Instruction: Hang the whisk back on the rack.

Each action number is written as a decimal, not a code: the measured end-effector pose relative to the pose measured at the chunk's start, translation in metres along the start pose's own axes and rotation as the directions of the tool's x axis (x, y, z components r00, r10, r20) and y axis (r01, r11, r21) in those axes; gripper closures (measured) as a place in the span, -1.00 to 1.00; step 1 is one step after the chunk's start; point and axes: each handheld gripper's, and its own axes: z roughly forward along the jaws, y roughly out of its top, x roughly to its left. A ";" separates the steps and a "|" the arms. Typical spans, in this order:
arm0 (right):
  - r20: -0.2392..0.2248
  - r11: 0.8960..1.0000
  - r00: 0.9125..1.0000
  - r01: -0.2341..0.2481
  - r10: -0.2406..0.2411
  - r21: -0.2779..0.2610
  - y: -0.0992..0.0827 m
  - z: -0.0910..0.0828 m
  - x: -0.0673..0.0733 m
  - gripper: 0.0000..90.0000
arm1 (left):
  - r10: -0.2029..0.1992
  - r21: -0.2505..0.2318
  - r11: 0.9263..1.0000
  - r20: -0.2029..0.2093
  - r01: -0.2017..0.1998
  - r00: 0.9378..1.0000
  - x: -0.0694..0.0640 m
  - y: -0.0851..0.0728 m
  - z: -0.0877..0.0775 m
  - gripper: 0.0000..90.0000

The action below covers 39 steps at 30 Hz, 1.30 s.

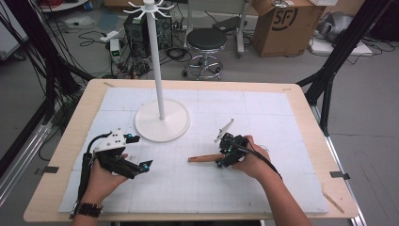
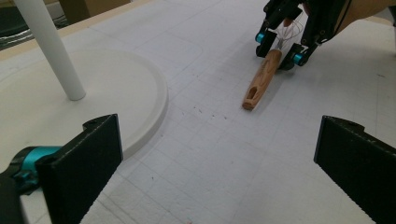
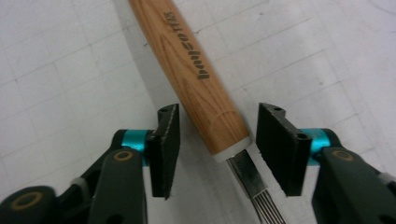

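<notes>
White gridded matting covers my bench. My right gripper straddles the wooden-handled whisk lying near the bench's middle, jaws apart and not yet touching it, placed for pickup. My left gripper waits, jaws wide apart, beside the hanging stand.

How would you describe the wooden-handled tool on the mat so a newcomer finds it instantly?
Start at the white stand on the table's mat. To its right lies a whisk, its handle end between the right gripper jaws. It is the mat's sole wooden item.
</notes>
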 end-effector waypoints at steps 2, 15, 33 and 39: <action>-0.001 1.000 1.000 0.008 -0.008 0.012 0.000 0.001 0.001 0.17 | 0.004 0.001 1.000 0.002 -0.004 1.000 0.000 0.000 0.000 -0.96; 0.024 0.998 0.999 0.037 -0.039 0.045 0.001 -0.001 0.008 0.36 | 0.006 0.002 1.000 -0.003 -0.006 1.000 -0.001 0.001 0.000 -0.96; 0.019 0.997 0.998 0.055 -0.056 0.052 0.002 -0.003 0.013 0.54 | 0.005 0.002 1.000 -0.002 -0.005 1.000 -0.001 0.001 0.000 -0.96; 0.023 0.999 0.999 0.048 -0.048 -0.011 0.002 -0.013 0.014 0.55 | 0.004 -0.004 1.000 -0.005 -0.004 1.000 0.001 0.001 -0.003 -0.96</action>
